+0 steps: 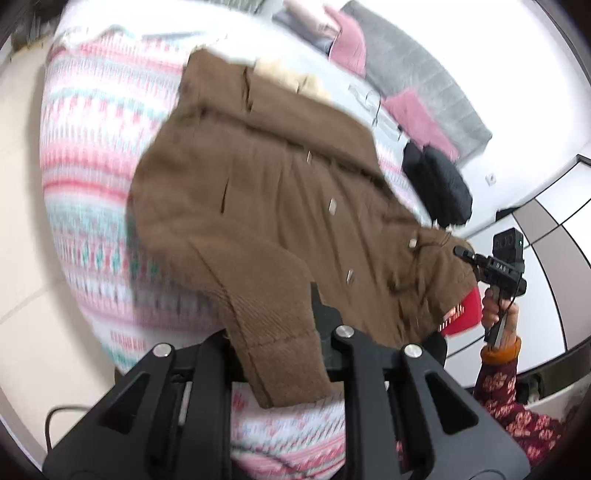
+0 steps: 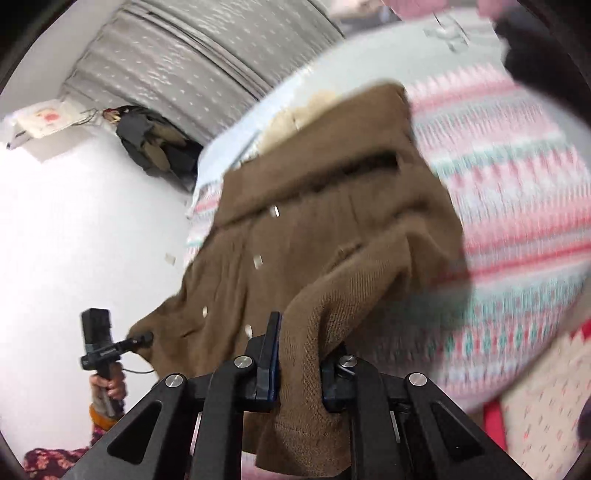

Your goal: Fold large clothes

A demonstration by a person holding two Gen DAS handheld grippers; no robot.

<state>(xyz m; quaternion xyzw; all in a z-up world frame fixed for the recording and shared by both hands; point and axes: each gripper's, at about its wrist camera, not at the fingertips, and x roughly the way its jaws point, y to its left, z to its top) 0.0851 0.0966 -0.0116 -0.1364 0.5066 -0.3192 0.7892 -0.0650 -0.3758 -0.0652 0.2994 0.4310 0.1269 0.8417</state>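
A brown knitted cardigan (image 1: 280,192) with pale buttons lies spread over a pink, white and teal patterned bedspread (image 1: 92,155). My left gripper (image 1: 284,354) is shut on one ribbed brown edge of it, which hangs between the fingers. In the left wrist view my right gripper (image 1: 467,254) is shut on the cardigan's other corner at the right. In the right wrist view the cardigan (image 2: 325,229) drapes through my right gripper (image 2: 299,365), shut on its knitted hem. My left gripper (image 2: 142,339) shows at the lower left, pinching the far corner.
A grey ribbed headboard (image 1: 424,74) with pink pillows (image 1: 421,114) stands at the far end. A dark garment (image 1: 439,184) and a pile of folded clothes (image 1: 310,18) lie on the bed. Dark clothes (image 2: 151,144) hang by the wall. Pale floor (image 1: 22,258) lies at the left.
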